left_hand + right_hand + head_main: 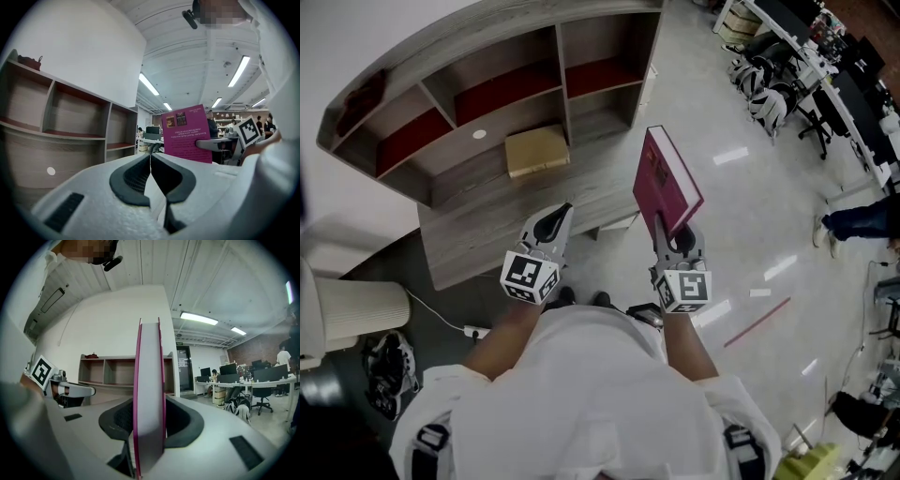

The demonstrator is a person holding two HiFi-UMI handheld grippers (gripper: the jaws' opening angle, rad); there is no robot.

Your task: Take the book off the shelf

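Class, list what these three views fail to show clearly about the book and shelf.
- Print on the book: too small, left gripper view.
- Its covers: right gripper view shows only the page edge.
- Dark thing atop the shelf: too small, head view.
- Tan block on the shelf: box or book unclear, head view.
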